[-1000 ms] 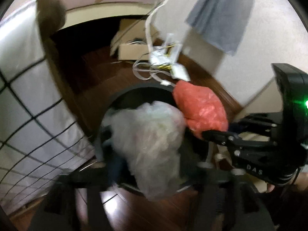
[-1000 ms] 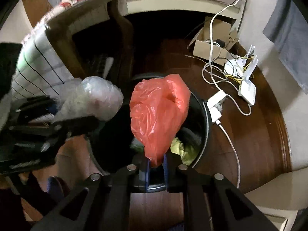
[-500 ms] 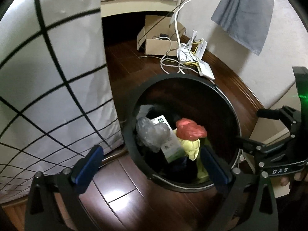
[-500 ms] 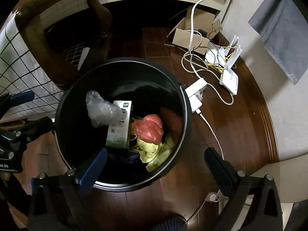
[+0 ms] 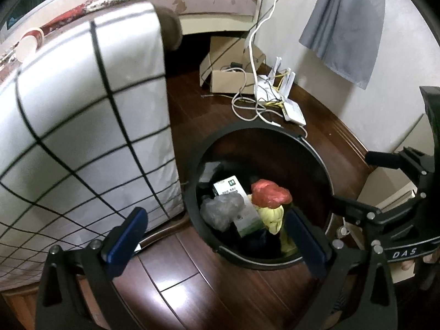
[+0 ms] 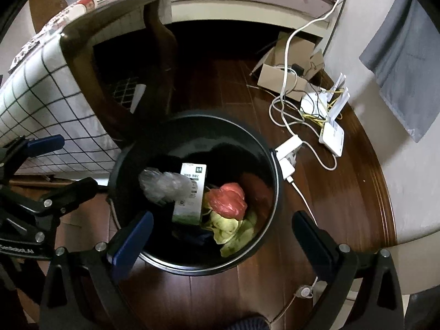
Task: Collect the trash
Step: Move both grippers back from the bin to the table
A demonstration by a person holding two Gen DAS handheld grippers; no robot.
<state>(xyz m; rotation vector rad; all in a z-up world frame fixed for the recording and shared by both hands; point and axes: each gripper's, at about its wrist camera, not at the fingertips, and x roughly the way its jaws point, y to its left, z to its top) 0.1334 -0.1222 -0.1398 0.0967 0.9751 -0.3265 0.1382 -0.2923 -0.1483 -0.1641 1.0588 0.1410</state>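
A round black plastic bin (image 6: 275,192) is showing a glossy dark inside; in it a crumpled red plastic bag (image 6: 227,199) is lying on yellow-green crumpled wrapping (image 6: 233,229), beside a white carton with green print (image 6: 191,192) and a clear, greyish plastic bag (image 6: 162,185). Dark reddish-brown wooden floorboards (image 6: 338,192) are reflecting light. A white cloth with a black grid pattern (image 5: 82,137) is hanging at the left, a plain grey fabric (image 5: 346,24) at the cream wall. Blue pads (image 5: 125,240) are lining black gripper fingers.

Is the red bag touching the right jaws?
Apart. In the right wrist view the red bag lies down in the black bin, and the right gripper stands wide open above it.
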